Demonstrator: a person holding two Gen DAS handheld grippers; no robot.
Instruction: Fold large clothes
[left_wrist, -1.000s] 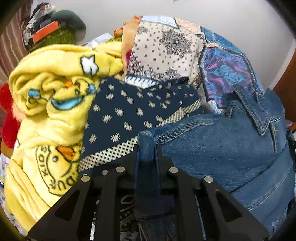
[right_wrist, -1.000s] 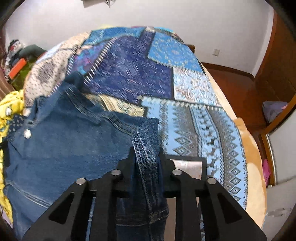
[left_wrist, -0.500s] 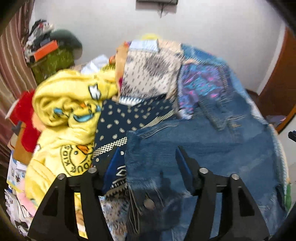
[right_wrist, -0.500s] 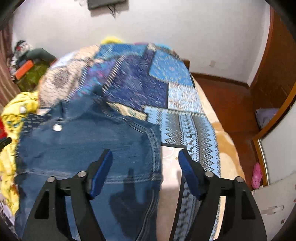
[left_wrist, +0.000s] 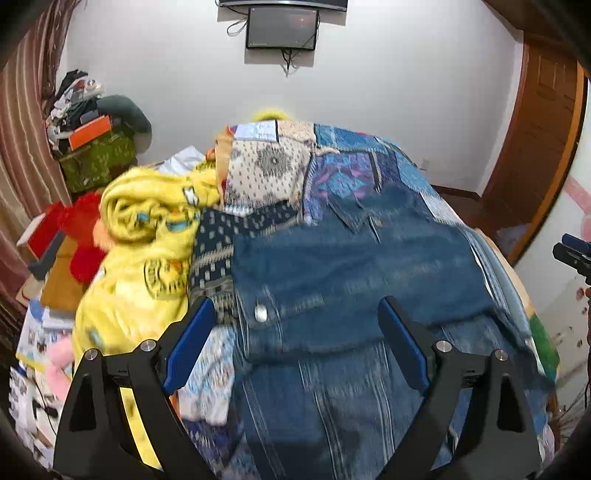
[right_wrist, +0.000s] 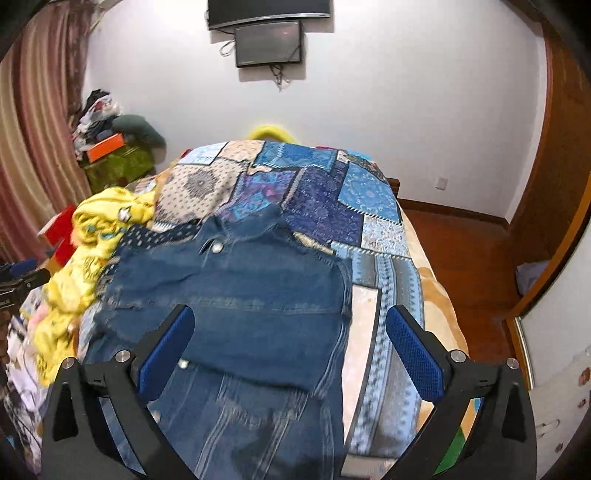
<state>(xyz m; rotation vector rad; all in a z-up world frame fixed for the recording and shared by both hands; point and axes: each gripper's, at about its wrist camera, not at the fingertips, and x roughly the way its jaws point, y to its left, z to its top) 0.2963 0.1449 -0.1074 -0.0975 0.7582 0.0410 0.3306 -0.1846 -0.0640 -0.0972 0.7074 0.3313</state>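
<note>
A blue denim jacket (left_wrist: 351, 266) lies flat on the bed, collar toward the far wall, with an upper layer folded over the lower part. In the right wrist view the jacket (right_wrist: 240, 288) covers the bed's left half. My left gripper (left_wrist: 297, 306) hovers above its left side, jaws opening, nothing between the blue pads. Over the jacket's right edge my right gripper (right_wrist: 290, 314) is raised, its jaws also opening and holding nothing. Each gripper shows at the edge of the other's view: right gripper (left_wrist: 572, 251), left gripper (right_wrist: 22, 277).
A patchwork quilt (right_wrist: 369, 192) covers the bed. A crumpled yellow duck-print blanket (left_wrist: 147, 240) and a dark dotted cloth (left_wrist: 236, 225) lie left of the jacket, beside red plush (left_wrist: 81, 236). A clutter pile (left_wrist: 92, 147) fills the far left corner. Wooden floor (right_wrist: 461, 258) lies right.
Both grippers let go of the denim folds they pinched, opened wide, and rose back away from the jacket, which now lies folded on the bed.
</note>
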